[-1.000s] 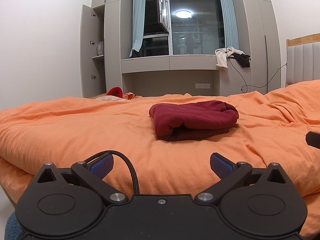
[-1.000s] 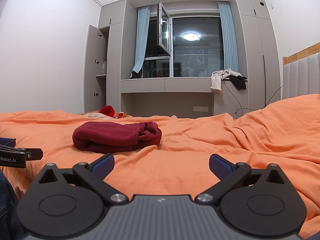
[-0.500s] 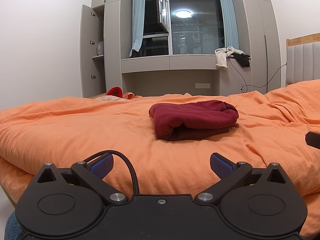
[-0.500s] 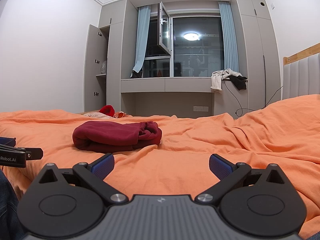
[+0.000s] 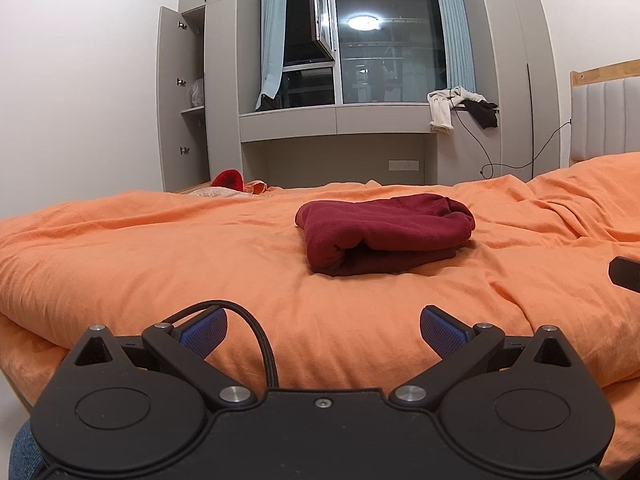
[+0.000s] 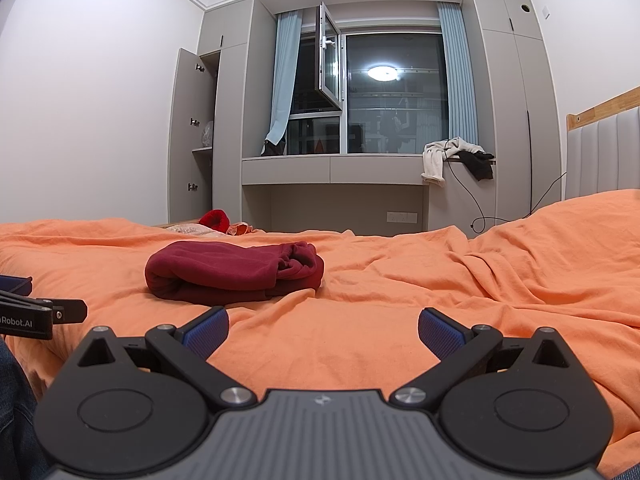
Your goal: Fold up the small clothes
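Note:
A dark red garment lies folded in a compact bundle on the orange bed cover. It also shows in the right wrist view, left of centre. My left gripper is open and empty, low over the near edge of the bed, well short of the garment. My right gripper is open and empty, also near the bed's front edge, with the garment ahead and to its left. The left gripper's side shows at the left edge of the right wrist view.
A small red item and crumpled cloth lie at the bed's far left edge. White and black clothes hang on the window ledge, with a cable below. A padded headboard stands at right. An open cupboard is at left.

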`<state>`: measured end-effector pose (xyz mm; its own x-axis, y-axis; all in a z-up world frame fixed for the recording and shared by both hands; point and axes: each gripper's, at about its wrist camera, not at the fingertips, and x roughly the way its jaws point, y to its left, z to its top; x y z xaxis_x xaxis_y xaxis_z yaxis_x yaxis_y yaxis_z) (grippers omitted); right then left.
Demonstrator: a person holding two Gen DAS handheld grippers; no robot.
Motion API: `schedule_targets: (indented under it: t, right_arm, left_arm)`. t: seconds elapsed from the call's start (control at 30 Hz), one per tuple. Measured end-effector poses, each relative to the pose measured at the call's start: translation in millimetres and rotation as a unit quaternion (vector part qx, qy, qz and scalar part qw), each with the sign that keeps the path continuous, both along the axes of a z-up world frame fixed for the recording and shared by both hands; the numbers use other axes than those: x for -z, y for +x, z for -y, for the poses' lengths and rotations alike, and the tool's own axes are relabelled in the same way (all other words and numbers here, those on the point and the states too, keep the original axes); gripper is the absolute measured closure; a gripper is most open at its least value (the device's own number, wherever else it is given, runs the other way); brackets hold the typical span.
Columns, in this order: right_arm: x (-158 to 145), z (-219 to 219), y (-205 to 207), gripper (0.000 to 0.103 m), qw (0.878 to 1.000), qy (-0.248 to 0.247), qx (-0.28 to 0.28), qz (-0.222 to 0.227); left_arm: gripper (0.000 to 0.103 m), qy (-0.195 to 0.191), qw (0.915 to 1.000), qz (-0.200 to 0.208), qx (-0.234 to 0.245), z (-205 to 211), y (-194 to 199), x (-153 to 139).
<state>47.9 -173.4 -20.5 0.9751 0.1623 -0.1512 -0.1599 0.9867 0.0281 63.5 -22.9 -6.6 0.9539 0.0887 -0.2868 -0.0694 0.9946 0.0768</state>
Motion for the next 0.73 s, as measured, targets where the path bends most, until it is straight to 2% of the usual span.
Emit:
schedule_targets:
  t: [0.73]
  right_arm:
    - [-0.2, 0.7, 0.2, 0.000, 1.000, -0.001, 0.000, 0.000]
  left_arm:
    - [0.000, 0.002, 1.0000, -0.003, -0.005, 2.4, -0.2, -1.4]
